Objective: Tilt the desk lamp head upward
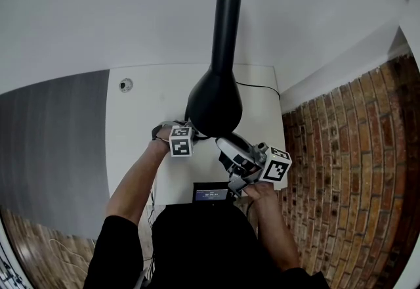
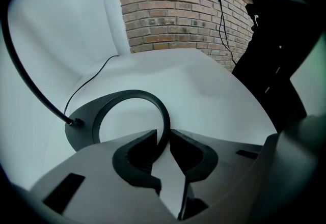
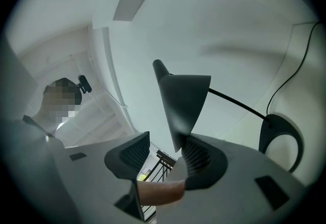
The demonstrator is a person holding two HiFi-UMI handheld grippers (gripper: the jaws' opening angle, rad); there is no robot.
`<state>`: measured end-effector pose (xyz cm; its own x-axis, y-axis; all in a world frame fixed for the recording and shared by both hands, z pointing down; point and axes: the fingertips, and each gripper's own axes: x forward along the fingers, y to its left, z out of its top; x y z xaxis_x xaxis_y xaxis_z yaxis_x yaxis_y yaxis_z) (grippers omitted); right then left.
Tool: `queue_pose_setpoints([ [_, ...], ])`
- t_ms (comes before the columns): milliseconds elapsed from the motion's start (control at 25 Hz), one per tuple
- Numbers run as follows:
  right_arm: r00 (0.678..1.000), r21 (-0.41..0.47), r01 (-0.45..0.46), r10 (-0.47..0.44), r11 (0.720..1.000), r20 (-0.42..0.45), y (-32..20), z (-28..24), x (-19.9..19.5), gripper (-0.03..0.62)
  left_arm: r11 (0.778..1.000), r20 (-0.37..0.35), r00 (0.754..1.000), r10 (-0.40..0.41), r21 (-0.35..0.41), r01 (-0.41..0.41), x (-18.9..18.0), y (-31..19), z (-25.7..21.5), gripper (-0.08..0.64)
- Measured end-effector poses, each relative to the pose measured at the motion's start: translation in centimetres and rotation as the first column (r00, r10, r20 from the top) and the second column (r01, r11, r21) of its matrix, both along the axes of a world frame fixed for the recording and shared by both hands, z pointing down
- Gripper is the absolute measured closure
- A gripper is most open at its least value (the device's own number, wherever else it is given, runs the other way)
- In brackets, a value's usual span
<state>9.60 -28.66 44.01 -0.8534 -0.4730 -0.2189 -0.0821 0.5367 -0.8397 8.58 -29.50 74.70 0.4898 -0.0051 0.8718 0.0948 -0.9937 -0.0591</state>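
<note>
We hold the lamp at two spots. The base (image 2: 130, 93) is a black ring that lies flat on the white desk (image 1: 144, 104), and we tell where each thing is from that base. The left gripper (image 2: 163, 139) comes down on the near side of the base. Its jaws are closed partway and pinch the ring's rim between the pads. The head (image 3: 183, 101) is the part we want to tip up. It sits high above the base, on a thin arm (image 3: 237, 103) that grows out of the base. Seen from above, the head hides most of the base. The right gripper (image 3: 164, 142) is just right of the base, up by the head, and points a little upward. Its jaws stand wide apart. The head's lower edge pokes in between them and leans on one pad, but the other pad is well off it, so nothing is pinched there. A cord (image 1: 259, 86) runs off from the far side of the base. We think the head is hard, smooth and not heavy, so it may slip off a pad. Its joint is likely stiff, and the base looks light enough to slide or lift, so pinning the base makes sense. The best place to take the head is its wide edge, far from the joint, pinched or pushed from below.
</note>
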Motion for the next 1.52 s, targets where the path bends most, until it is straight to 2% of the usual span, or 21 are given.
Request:
queue_pose_setpoints([
  [600,0.997,0.117,0.042,-0.048,0.992,0.054,3.8,-5.1,0.3,0.407,1.0,0.018,1.0,-0.009,0.006,0.009,0.0,-0.1,0.2,0.47],
  [1000,0.997,0.168,0.042,-0.051,0.985,0.053,4.9,-7.6,0.2,0.408,1.0,0.016,1.0,-0.01,0.016,0.01,0.0,0.0,0.1,0.471],
  [1200,0.997,0.196,0.041,-0.053,0.98,0.054,5.1,-8.8,0.3,0.408,1.0,0.039,0.999,-0.013,0.02,0.012,-0.3,-0.2,0.3,0.471],
  [1520,0.997,0.229,0.039,-0.054,0.973,0.062,5.6,-10.2,0.2,0.408,0.999,0.024,1.0,-0.015,0.039,0.014,0.1,-0.4,0.1,0.471],
])
